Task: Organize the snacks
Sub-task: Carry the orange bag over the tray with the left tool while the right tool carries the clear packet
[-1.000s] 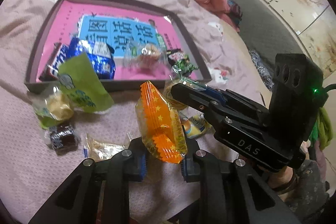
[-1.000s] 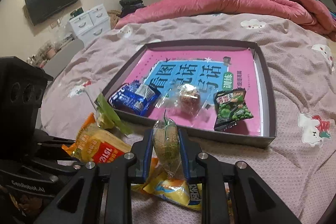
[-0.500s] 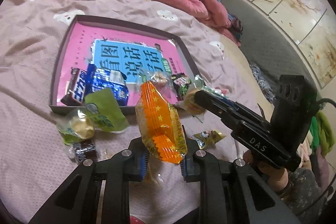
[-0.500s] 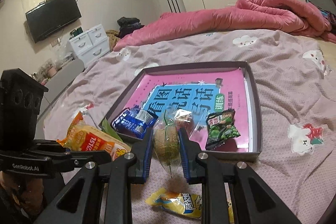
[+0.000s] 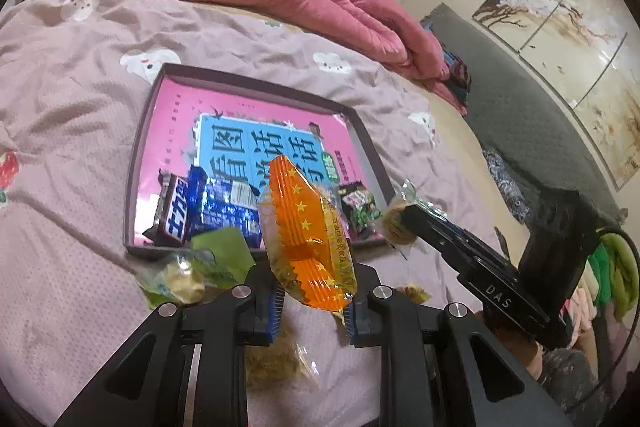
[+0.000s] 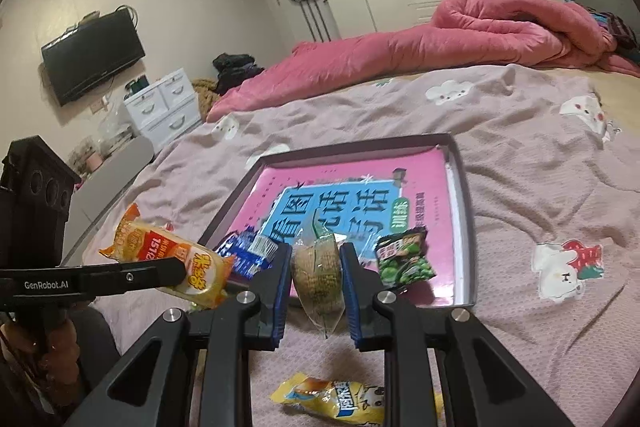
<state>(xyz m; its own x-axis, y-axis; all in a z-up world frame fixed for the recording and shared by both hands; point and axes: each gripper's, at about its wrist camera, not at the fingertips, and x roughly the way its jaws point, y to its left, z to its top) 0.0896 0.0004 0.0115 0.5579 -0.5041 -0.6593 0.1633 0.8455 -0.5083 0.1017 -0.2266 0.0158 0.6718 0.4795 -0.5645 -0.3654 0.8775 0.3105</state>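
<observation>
We see the left hand-held gripper [image 5: 312, 303] pinching an orange snack pack [image 5: 306, 233], held above the bed [image 5: 72, 131] just short of the tray [image 5: 138, 155]. Right hand-held gripper [image 6: 314, 301] pinches a clear-wrapped snack [image 6: 318, 275], prob. a biscuit, at the tray's near edge w/ green pea pack [image 6: 404, 257] inside.

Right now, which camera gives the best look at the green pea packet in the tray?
The right wrist view: the green pea packet lies unobstructed inside the tray. In the left wrist view the orange snack packet, pinched in the left gripper, covers part of it.
</observation>
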